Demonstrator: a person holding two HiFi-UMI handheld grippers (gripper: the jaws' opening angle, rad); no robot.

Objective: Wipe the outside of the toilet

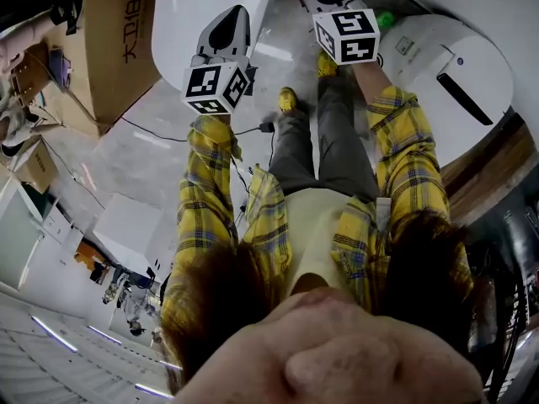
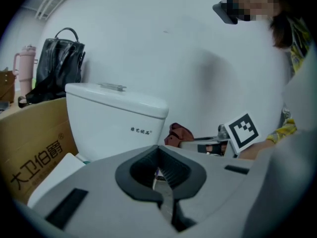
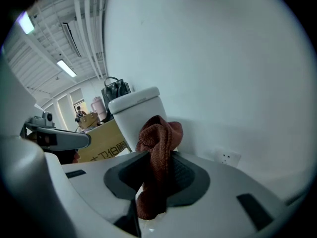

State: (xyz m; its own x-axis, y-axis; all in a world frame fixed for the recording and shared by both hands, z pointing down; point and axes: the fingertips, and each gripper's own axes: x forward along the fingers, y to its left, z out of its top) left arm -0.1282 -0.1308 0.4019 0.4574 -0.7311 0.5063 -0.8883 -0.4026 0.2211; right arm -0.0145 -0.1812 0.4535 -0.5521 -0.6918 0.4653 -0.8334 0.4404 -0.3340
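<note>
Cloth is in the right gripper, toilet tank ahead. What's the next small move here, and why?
Probably ease the right gripper toward the white ceramic toilet tank until the reddish-brown terry cloth touches its side wall. The cloth is clamped between the jaws, but the left gripper view shows it beside the tank, seemingly not touching. The left gripper is shut and empty.

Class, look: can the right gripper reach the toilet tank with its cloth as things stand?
Probably yes. The right gripper is shut on the cloth, and the tank stands ahead of it with nothing seen between them.
</note>
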